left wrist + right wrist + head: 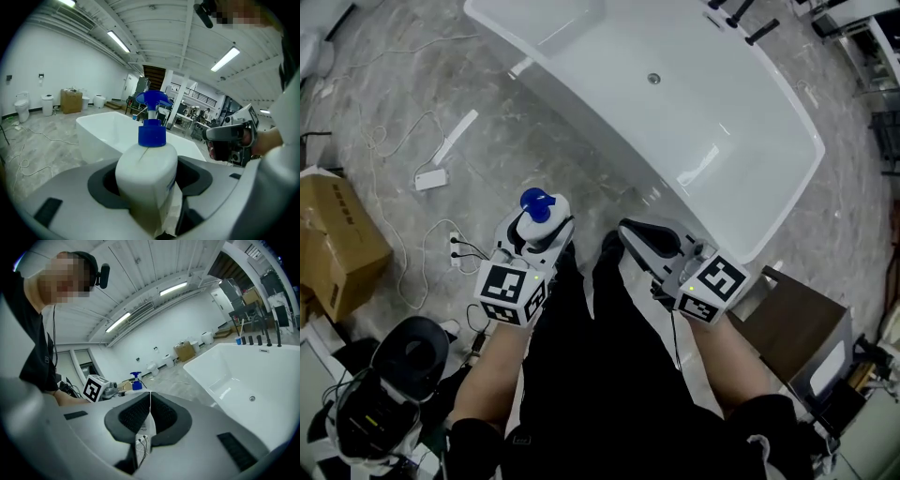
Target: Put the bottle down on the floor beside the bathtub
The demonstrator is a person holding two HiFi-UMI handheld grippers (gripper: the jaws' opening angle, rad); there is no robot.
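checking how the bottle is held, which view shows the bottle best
The left gripper view: the bottle fills the centre, white body and blue pump cap close up. The head view gives the bottle mainly as a blue cap from above; the right gripper view shows the bottle small and distant.

Bright ceiling strip lights (118, 41) — sharp focus, fisheye-warped, dark corners.
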